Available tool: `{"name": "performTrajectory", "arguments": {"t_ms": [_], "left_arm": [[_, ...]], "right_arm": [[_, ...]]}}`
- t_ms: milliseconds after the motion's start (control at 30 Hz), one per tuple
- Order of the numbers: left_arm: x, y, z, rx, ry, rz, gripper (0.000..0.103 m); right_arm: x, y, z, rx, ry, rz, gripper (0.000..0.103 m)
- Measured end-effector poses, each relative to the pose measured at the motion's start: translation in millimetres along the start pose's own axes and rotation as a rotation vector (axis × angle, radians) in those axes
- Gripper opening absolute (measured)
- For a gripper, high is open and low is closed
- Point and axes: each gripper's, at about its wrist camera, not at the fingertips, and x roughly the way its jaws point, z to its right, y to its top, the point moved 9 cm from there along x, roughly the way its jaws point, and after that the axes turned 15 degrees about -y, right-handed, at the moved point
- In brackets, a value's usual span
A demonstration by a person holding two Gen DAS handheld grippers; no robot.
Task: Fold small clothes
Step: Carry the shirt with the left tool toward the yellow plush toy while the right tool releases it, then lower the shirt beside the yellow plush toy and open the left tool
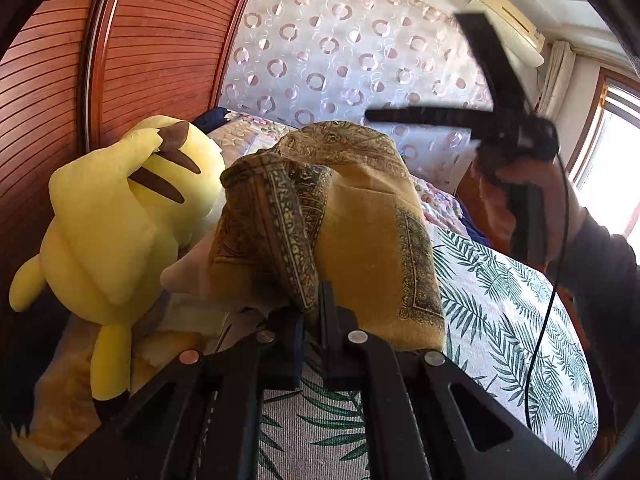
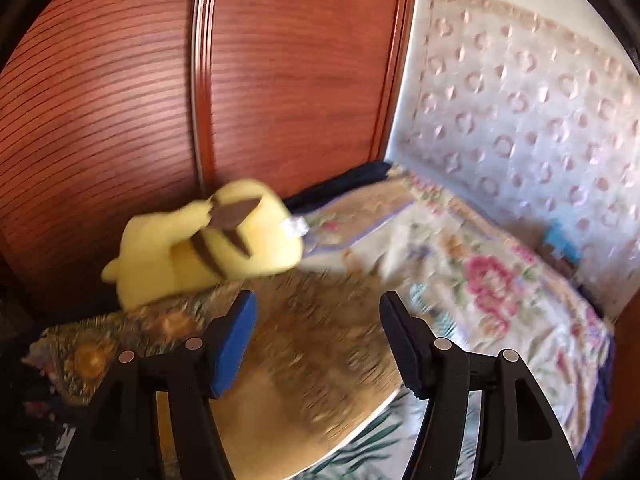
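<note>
Bedroom: wood-panel wardrobe [image 2: 120,100] at left, ringed curtain [image 1: 340,52] behind, bed with leaf-print sheet [image 1: 500,300]. Left gripper [image 1: 312,320] is clamped tight on a bunched edge of the mustard patterned cloth [image 1: 360,220], which rises in a heap beside a yellow plush [image 1: 120,216]. Right gripper [image 2: 318,340] stands with jaws apart, gripping nothing; the cloth lies below them, blurred.
</note>
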Motion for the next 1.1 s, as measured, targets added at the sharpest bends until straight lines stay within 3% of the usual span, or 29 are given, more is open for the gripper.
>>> {"name": "performTrajectory", "arguments": {"t_ms": [167,267,367,433,500,600,700,967,1100], "left_arm": [[0,1,2,0.004,0.009,-0.006,0.006],[-1,4,3,0.017,0.028,-0.009,0.009],[-6,6,5,0.038,0.05,-0.005,0.02],[-13,9,6,0.054,0.061,0.001,0.034],[-20,11,9,0.073,0.07,0.014,0.042],[-29,14,11,0.102,0.099,0.018,0.046],[-37,16,15,0.121,0.096,0.038,0.08],[-58,16,39,0.244,0.163,0.063,0.084],[-64,11,53,0.256,0.141,0.063,0.085]], "right_arm": [[38,-30,0,0.023,0.002,-0.092,0.066],[59,-31,1,0.047,-0.011,-0.102,0.067],[66,-27,2,0.071,-0.016,-0.075,0.069],[70,-23,2,0.086,-0.022,-0.072,0.07],[69,-24,1,0.09,-0.034,-0.074,0.071],[58,-27,-6,0.101,-0.038,-0.069,0.071],[45,-34,-11,0.116,-0.031,-0.066,0.071],[-27,-71,-21,0.178,-0.03,-0.028,0.071],[-67,-89,-17,0.236,-0.05,-0.003,0.071]]}}
